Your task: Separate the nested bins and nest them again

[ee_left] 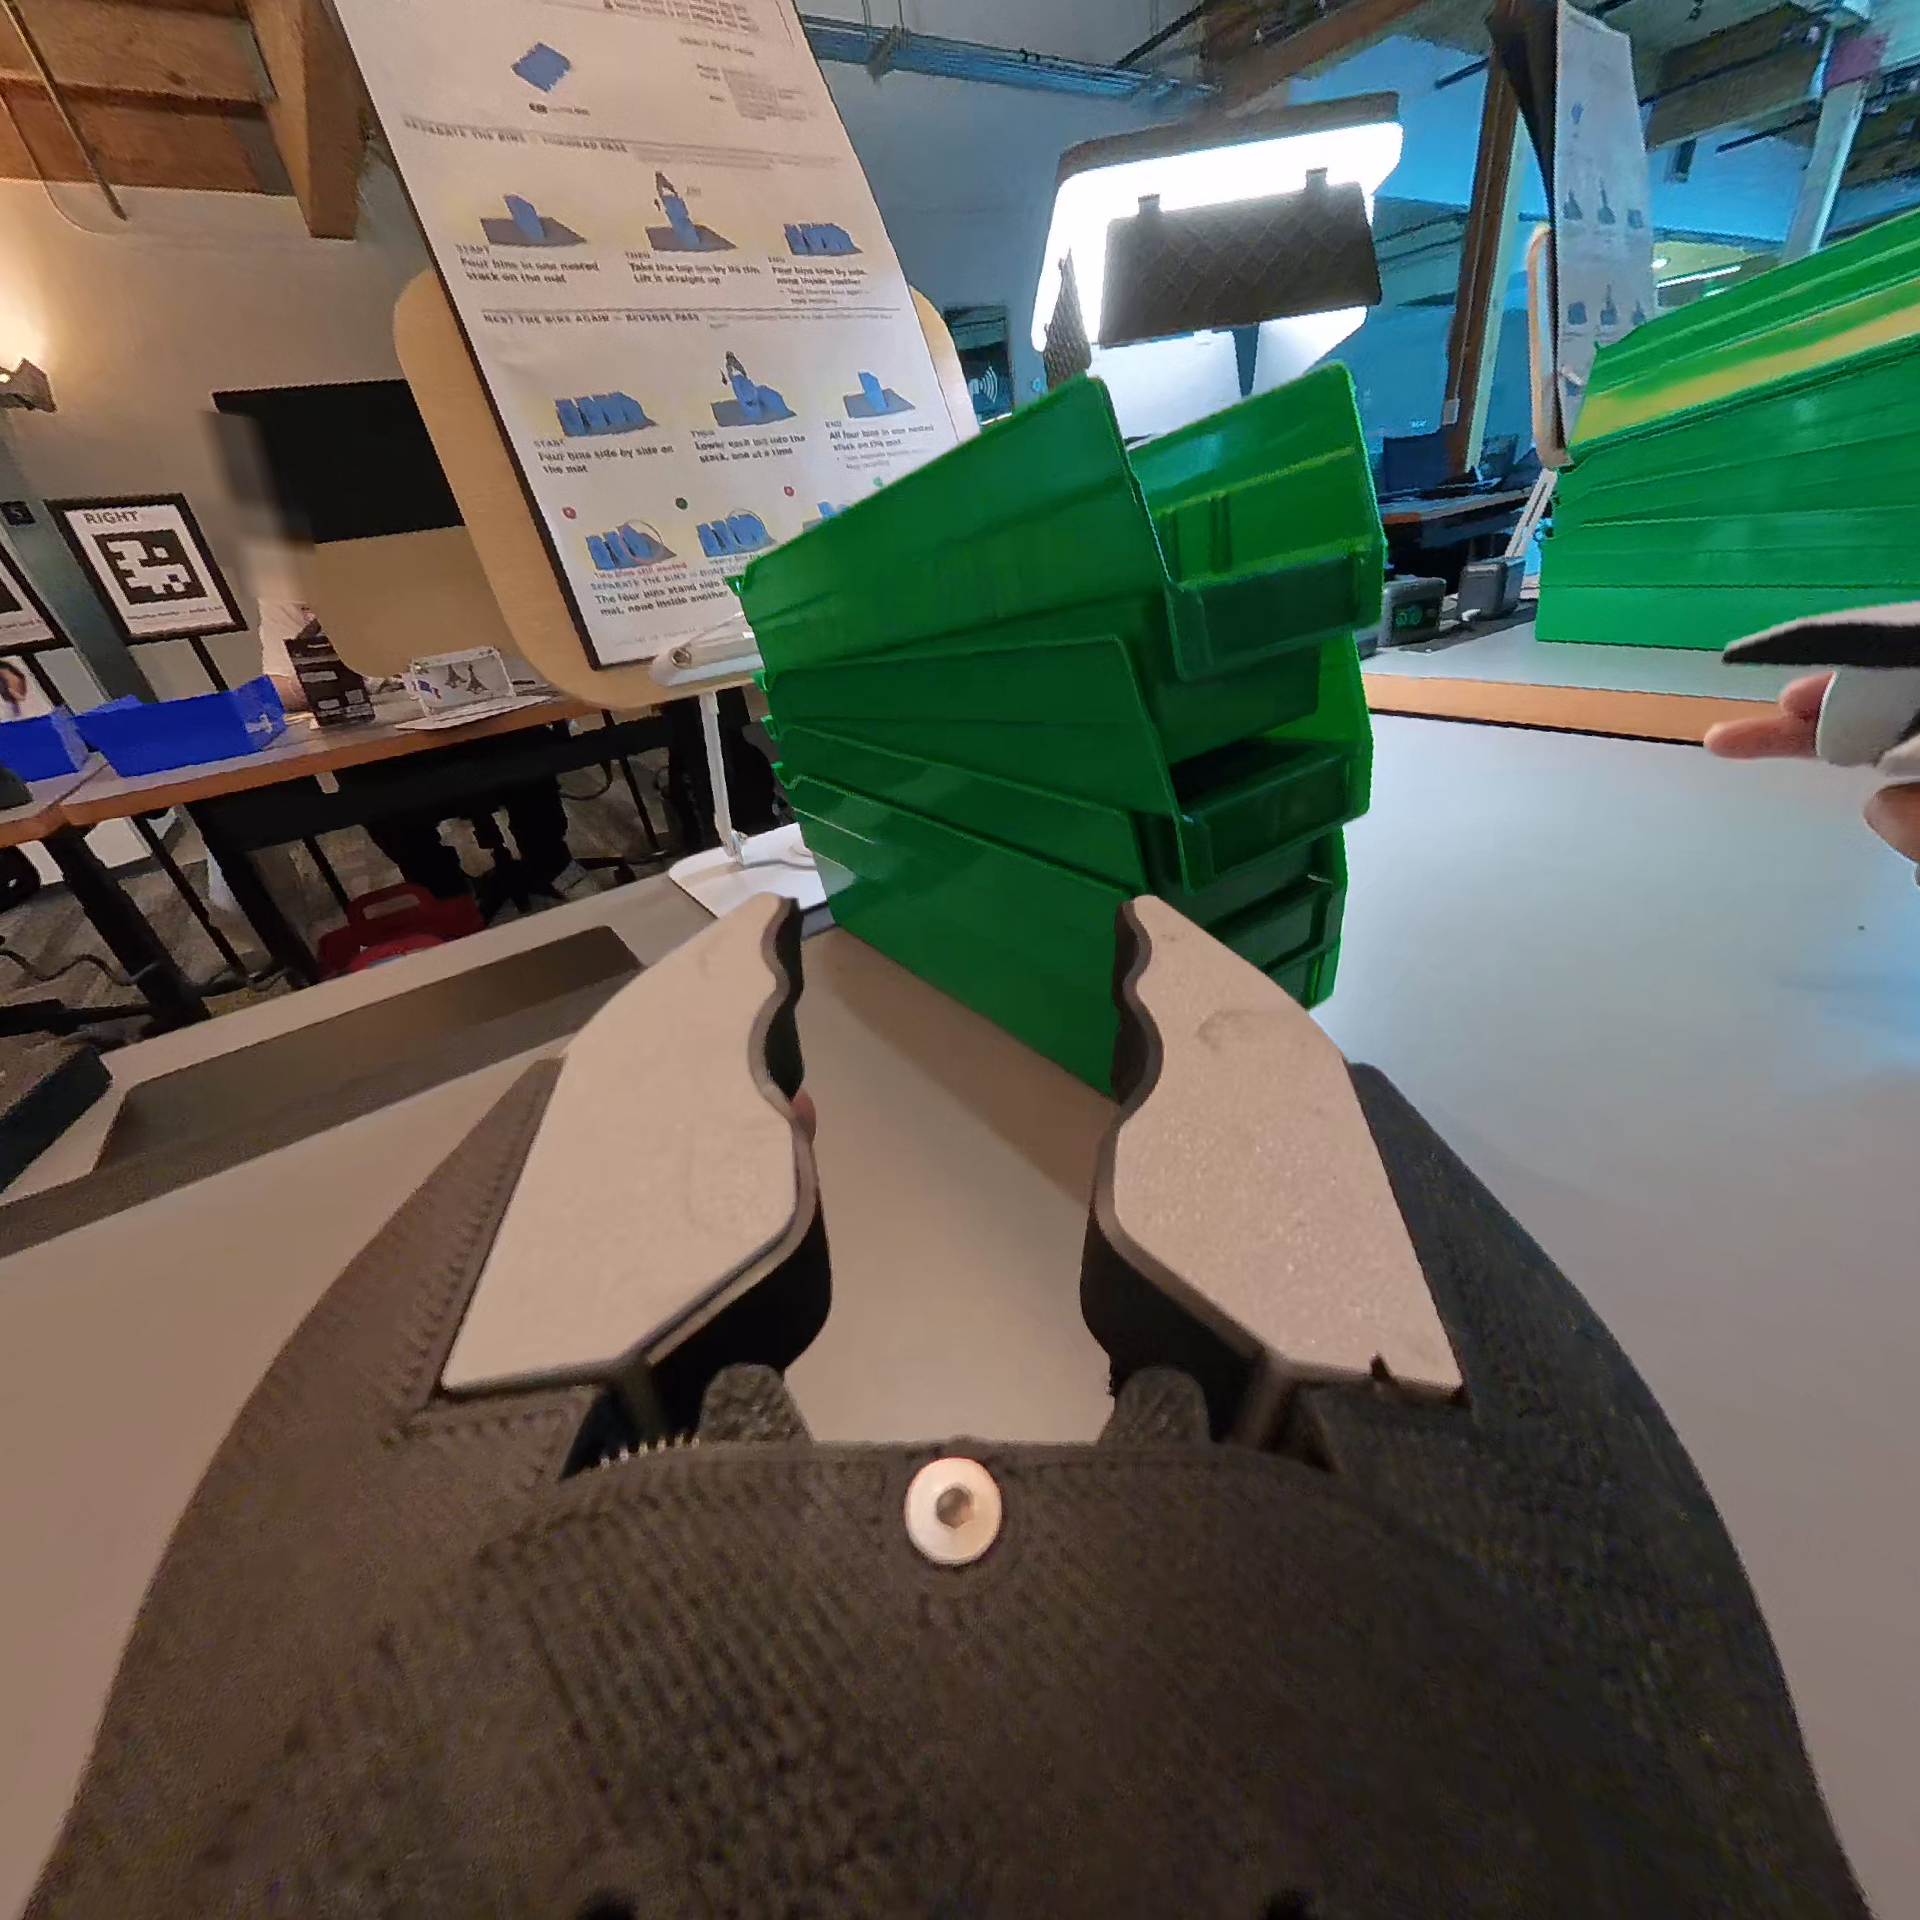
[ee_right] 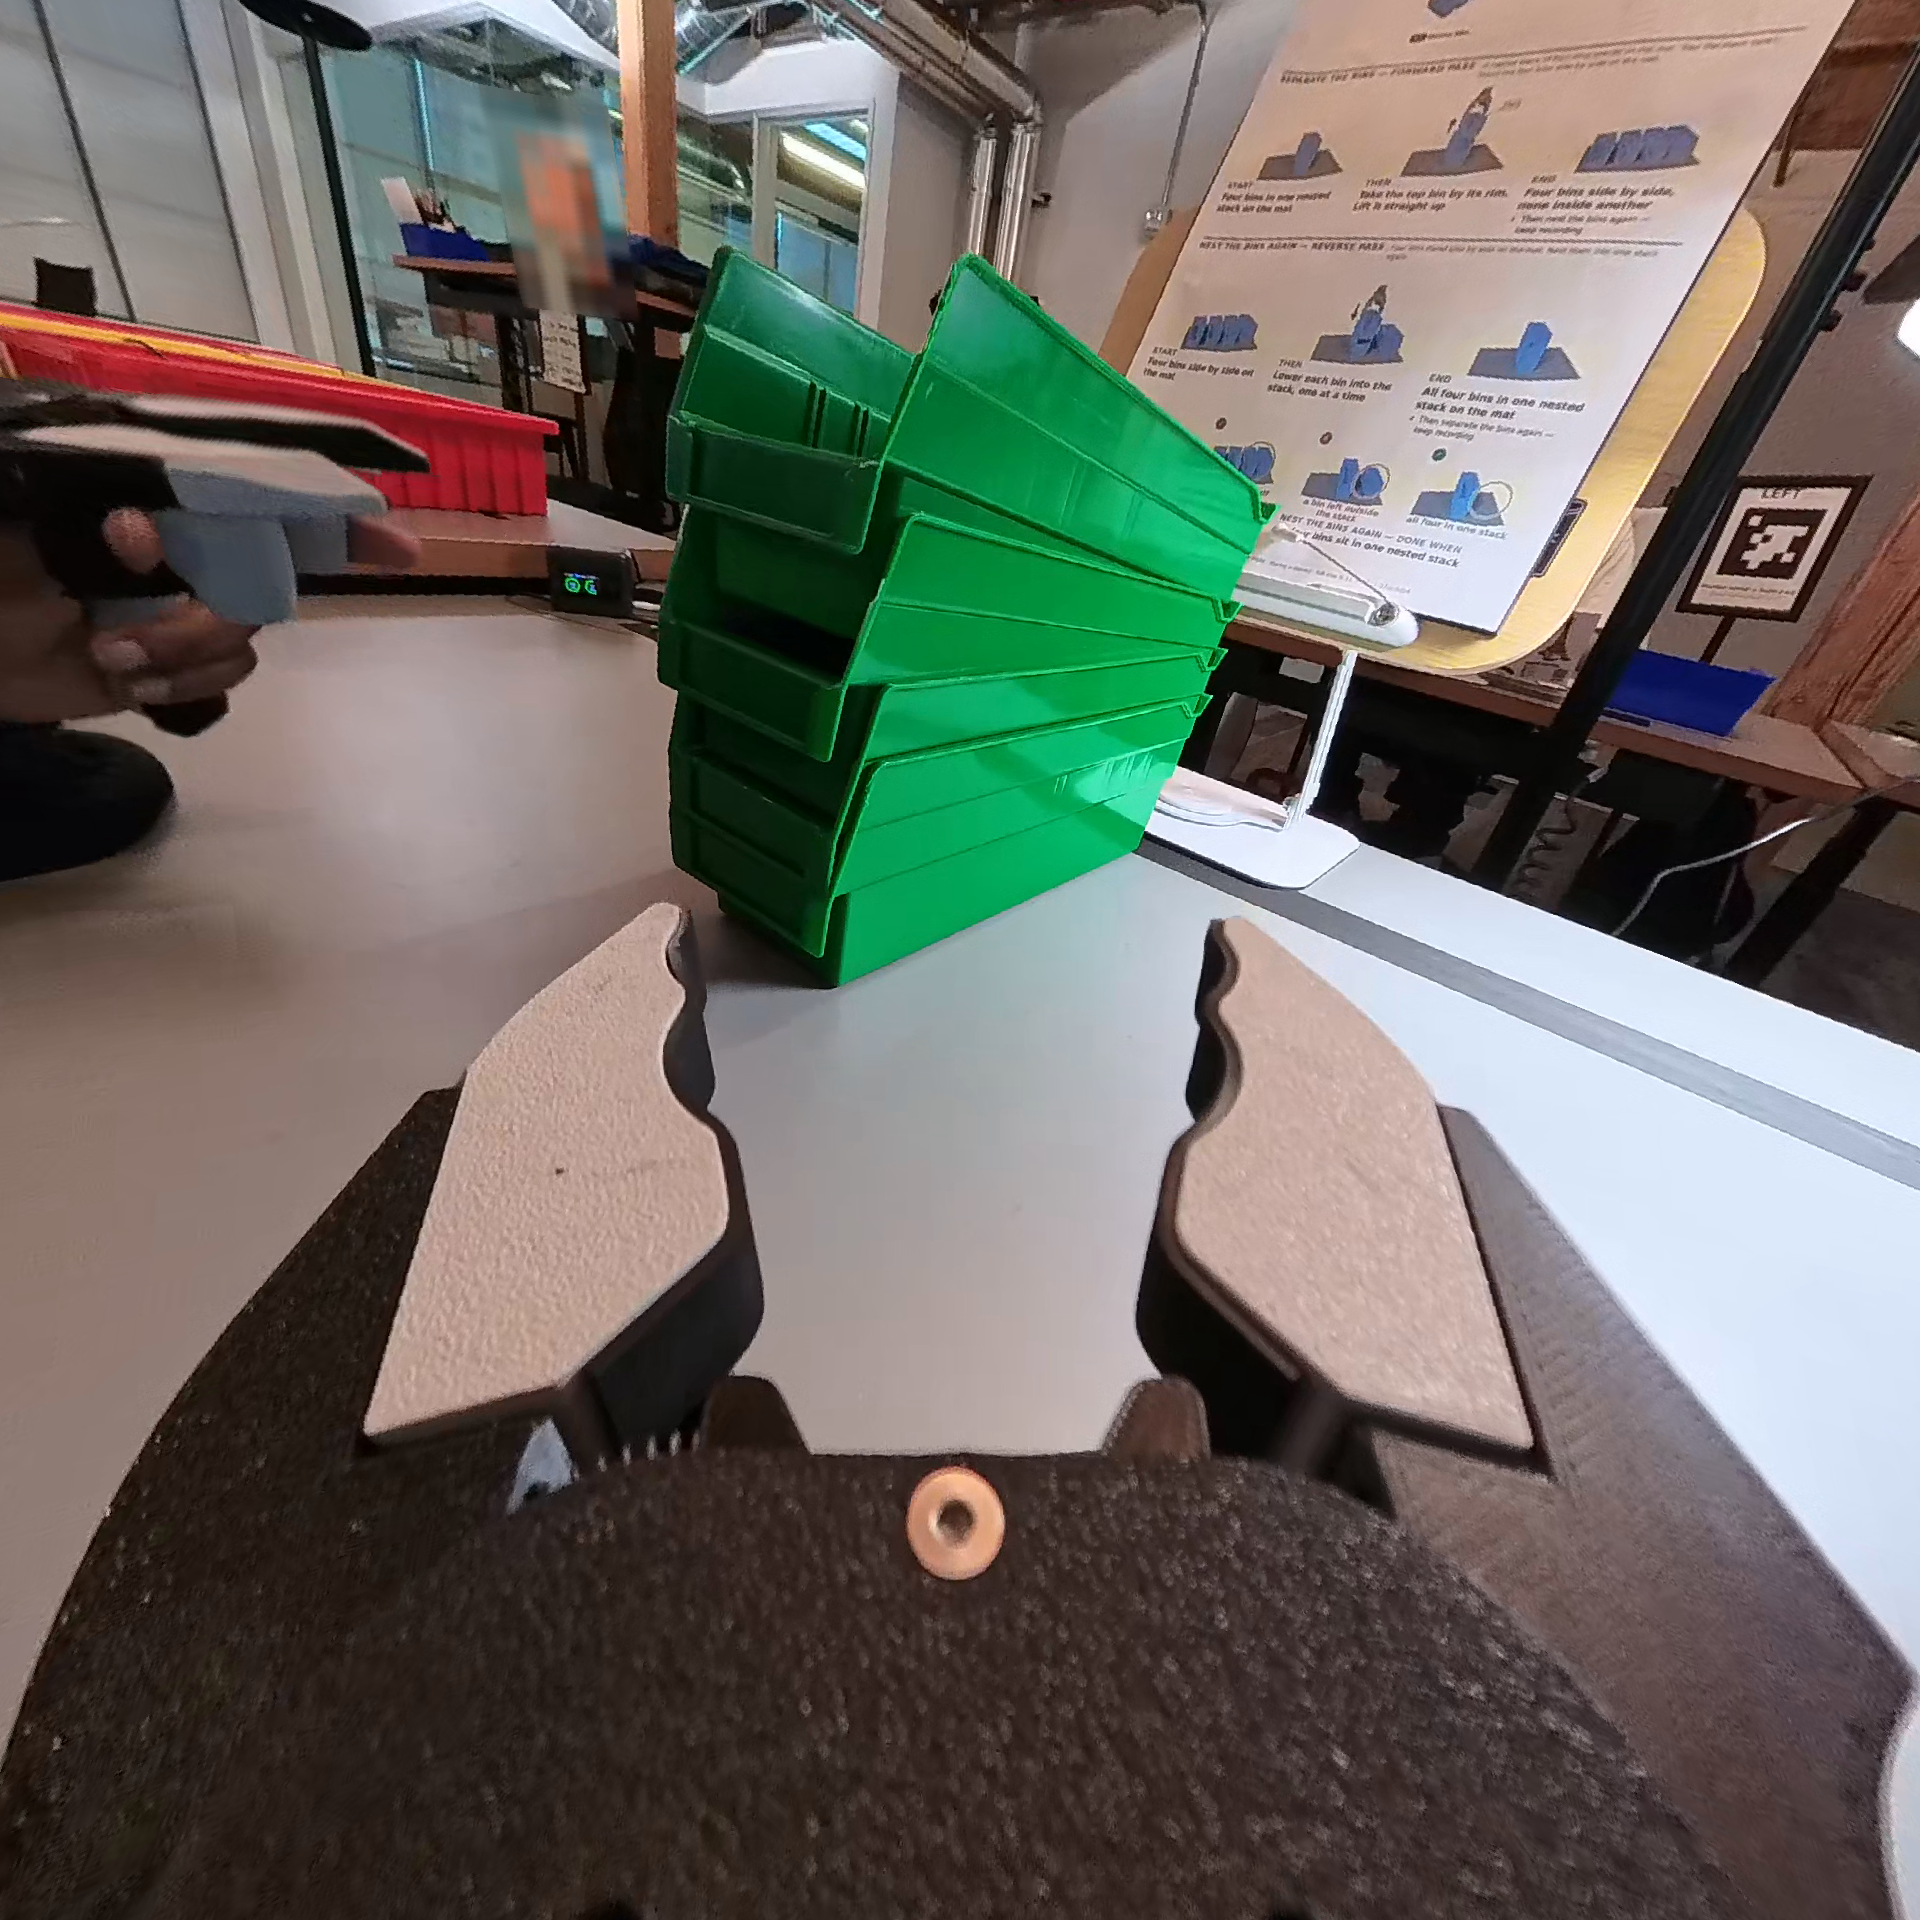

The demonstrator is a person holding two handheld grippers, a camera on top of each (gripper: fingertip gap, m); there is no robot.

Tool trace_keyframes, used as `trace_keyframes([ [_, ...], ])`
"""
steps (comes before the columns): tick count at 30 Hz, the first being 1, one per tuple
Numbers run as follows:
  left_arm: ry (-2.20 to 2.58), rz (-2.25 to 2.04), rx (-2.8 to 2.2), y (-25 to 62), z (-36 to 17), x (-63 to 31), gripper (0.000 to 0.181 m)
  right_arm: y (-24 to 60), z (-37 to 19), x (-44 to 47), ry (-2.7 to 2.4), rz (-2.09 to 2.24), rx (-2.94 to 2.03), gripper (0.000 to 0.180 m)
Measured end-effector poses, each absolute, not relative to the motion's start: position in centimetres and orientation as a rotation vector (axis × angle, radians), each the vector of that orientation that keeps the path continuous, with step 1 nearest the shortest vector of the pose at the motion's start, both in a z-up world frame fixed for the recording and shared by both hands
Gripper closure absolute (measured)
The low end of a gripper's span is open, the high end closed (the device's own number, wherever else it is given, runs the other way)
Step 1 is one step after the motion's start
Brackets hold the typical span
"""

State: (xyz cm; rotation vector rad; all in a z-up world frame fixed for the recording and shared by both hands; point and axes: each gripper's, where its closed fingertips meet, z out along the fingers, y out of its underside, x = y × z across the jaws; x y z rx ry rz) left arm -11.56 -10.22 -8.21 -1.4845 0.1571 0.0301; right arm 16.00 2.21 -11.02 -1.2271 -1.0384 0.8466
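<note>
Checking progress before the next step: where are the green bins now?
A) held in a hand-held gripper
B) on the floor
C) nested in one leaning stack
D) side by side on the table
C: the green bins sit nested in one leaning stack on the grey table; both hand-held grippers are open, empty.

A pale grey bench carries a leaning stack of nested green bins near its middle; just beyond, at the far edge, sits the white base of a sign stand
</note>
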Motion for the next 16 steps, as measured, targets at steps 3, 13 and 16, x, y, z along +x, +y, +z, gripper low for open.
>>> trace_keyframes([
  [3,0.177,0.013,-1.470,-9.7,-5.6,-11.4,0.124,2.3,-11.5,15.8,-1.051,0.833,-1.240,0.090],
  [13,0.647,0.006,-1.725,-4.7,2.4,-4.9,0.127,2.1,-11.2,16.1,-1.041,0.833,-1.230,0.090],
  [16,0.865,0.064,-1.896,-2.7,1.1,-2.8,0.127,2.1,-11.1,16.2,-1.037,0.837,-1.231,0.091],
])
